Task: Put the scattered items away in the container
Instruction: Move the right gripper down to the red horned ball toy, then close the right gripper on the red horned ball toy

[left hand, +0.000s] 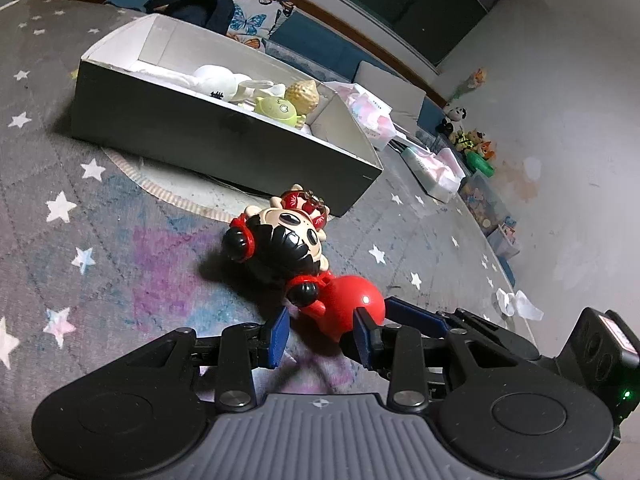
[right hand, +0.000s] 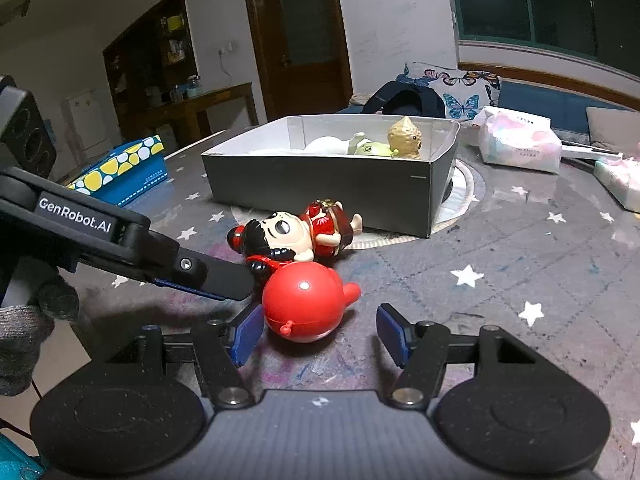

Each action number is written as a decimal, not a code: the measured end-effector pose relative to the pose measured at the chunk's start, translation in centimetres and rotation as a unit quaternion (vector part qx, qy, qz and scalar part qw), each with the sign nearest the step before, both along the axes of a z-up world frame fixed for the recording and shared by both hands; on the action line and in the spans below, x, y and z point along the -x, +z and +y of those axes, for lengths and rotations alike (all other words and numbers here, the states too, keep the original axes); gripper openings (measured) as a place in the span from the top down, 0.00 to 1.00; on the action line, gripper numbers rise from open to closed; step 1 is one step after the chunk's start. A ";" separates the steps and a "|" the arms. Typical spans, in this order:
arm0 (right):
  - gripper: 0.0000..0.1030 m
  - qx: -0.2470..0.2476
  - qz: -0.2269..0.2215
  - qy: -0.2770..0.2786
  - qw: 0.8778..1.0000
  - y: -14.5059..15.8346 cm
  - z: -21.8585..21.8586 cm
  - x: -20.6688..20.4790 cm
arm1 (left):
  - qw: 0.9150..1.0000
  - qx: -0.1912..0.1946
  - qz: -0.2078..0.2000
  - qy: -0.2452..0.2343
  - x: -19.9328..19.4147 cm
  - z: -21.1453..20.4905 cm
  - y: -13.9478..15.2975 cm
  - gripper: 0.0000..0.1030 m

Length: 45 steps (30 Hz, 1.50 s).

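Pickup step. The red toy (right hand: 306, 304) lies on the mat between the right gripper (right hand: 316, 334) jaws, which stand apart, left pad close, right pad clear. The left gripper (left hand: 322, 338), also spread, straddles its near end. Next: pinch, lift, carry ahead to the box (right hand: 320, 184).

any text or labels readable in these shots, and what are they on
"GenRobot.AI": white label on the arm of the left tongs, right wrist view.
Tissue pack: small print, too blurred to read.
Blue and yellow box: white print on its side, too small to read.
Nothing else readable.
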State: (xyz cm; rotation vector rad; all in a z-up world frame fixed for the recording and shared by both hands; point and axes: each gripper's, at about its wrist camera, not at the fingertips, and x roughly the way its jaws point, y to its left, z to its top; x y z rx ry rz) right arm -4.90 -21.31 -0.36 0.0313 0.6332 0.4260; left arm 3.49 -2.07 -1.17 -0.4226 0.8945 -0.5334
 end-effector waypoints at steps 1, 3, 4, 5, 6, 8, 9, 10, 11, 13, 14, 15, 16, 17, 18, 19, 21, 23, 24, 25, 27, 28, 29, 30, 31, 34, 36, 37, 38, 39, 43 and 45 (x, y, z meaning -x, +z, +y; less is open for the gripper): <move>0.39 -0.005 0.001 0.002 1.000 0.0 -0.1 -0.1 | 1.000 0.003 0.003 -0.001 -0.1 0.0 -0.1 0.64; 0.39 -0.013 0.004 0.009 1.000 -0.2 -0.2 -0.3 | 1.000 0.010 0.010 0.002 -0.3 0.0 -0.3 0.64; 0.40 -0.015 0.004 0.013 1.000 -0.3 -0.2 -0.4 | 1.000 0.013 0.013 0.004 -0.5 0.0 -0.4 0.64; 0.43 -0.016 0.005 0.016 1.000 -0.5 -0.2 -0.5 | 1.000 0.013 0.017 0.006 -0.7 0.0 -0.5 0.64; 0.43 -0.018 0.006 0.019 1.000 -0.6 -0.2 -0.6 | 1.000 0.013 0.020 0.009 -0.8 0.0 -0.6 0.64; 0.45 -0.022 0.009 0.022 0.999 -0.7 -0.4 -0.9 | 1.000 0.011 0.024 0.012 -1.0 -0.1 -0.8 0.64; 0.47 -0.026 0.011 0.023 0.999 -0.9 -0.5 -1.2 | 0.999 0.012 0.027 0.013 -1.0 -0.2 -0.9 0.64; 0.47 -0.029 0.013 0.025 0.999 -1.0 -0.6 -1.4 | 0.999 0.015 0.029 0.014 -1.1 -0.1 -0.9 0.64; 0.50 -0.031 0.015 0.029 0.999 -1.1 -0.7 -1.5 | 0.999 0.018 0.032 0.016 -1.2 -0.1 -1.0 0.64; 0.53 -0.034 0.016 0.035 0.999 -1.3 -0.9 -1.8 | 0.999 0.019 0.038 0.021 -1.4 -0.2 -1.2 0.64; 0.53 -0.035 0.017 0.036 0.999 -1.3 -1.0 -1.9 | 0.999 0.022 0.040 0.023 -1.5 -0.2 -1.3 0.64; 0.53 -0.037 0.017 0.037 0.998 -1.3 -1.1 -1.9 | 0.999 0.026 0.041 0.025 -1.5 -0.2 -1.4 0.64; 0.53 -0.038 0.017 0.039 0.998 -1.3 -1.2 -2.0 | 0.998 0.029 0.042 0.027 -1.5 -0.2 -1.4 0.64; 0.53 -0.039 0.018 0.042 0.998 -1.3 -1.3 -2.0 | 0.998 0.033 0.044 0.028 -1.5 -0.3 -1.4 0.64; 0.53 -0.039 0.019 0.046 0.998 -1.3 -1.5 -2.1 | 0.998 0.038 0.047 0.029 -1.5 -0.3 -1.5 0.64; 0.53 -0.039 0.020 0.050 0.998 -1.2 -1.6 -2.2 | 0.997 0.042 0.050 0.031 -1.5 -0.3 -1.6 0.64; 0.52 -0.042 0.020 0.058 0.997 -1.2 -1.8 -2.3 | 0.997 0.051 0.055 0.037 -1.5 -0.2 -1.8 0.64; 0.52 -0.042 0.021 0.069 0.996 -1.2 -2.1 -2.5 | 0.995 0.060 0.061 0.044 -1.5 -0.1 -1.9 0.64; 0.52 -0.041 0.020 0.074 0.996 -1.2 -2.2 -2.6 | 0.995 0.065 0.065 0.046 -1.5 -0.1 -2.0 0.64; 0.52 -0.040 0.020 0.078 0.996 -1.2 -2.2 -2.6 | 0.994 0.069 0.068 0.048 -1.6 -0.2 -2.1 0.64; 0.51 -0.039 0.022 0.086 0.995 -1.2 -2.5 -3.0 | 0.993 0.077 0.073 0.055 -1.6 -0.2 -2.3 0.64; 0.51 -0.040 0.024 0.090 0.995 -1.2 -2.6 -3.2 | 0.992 0.079 0.075 0.057 -1.7 -0.3 -2.3 0.64; 0.50 -0.041 0.026 0.094 0.994 -1.2 -2.7 -3.4 | 0.992 0.081 0.076 0.059 -1.7 -0.5 -2.3 0.64; 0.50 -0.042 0.027 0.098 0.994 -1.1 -2.9 -3.6 | 0.992 0.083 0.077 0.062 -1.7 -0.5 -2.3 0.64; 0.50 -0.042 0.028 0.101 0.994 -1.1 -3.0 -3.7 | 0.991 0.086 0.077 0.063 -1.7 -0.6 -2.3 0.64; 0.50 -0.043 0.031 0.110 0.992 -1.0 -3.3 -4.0 | 0.990 0.098 0.081 0.066 -1.7 -0.7 -2.4 0.64; 0.50 -0.043 0.031 0.113 0.992 -0.9 -3.6 -4.1 | 0.989 0.106 0.083 0.068 -1.6 -0.6 -2.4 0.64; 0.50 -0.043 0.030 0.114 0.992 -0.8 -3.7 -4.1 | 0.988 0.109 0.083 0.070 -1.5 -0.6 -2.4 0.64; 0.50 -0.041 0.029 0.117 0.992 -0.8 -3.8 -4.1 | 0.988 0.111 0.083 0.071 -1.5 -0.6 -2.4 0.64; 0.50 -0.040 0.028 0.119 0.992 -0.7 -3.9 -4.1 | 0.988 0.112 0.081 0.072 -1.4 -0.6 -2.4 0.64; 0.51 -0.039 0.025 0.124 0.991 -0.8 -4.2 -4.2 | 0.987 0.113 0.079 0.077 -1.1 -0.6 -2.4 0.64; 0.51 -0.039 0.024 0.124 0.991 -0.7 -4.1 -4.2 | 0.988 0.112 0.078 0.078 -1.2 -0.7 -2.4 0.64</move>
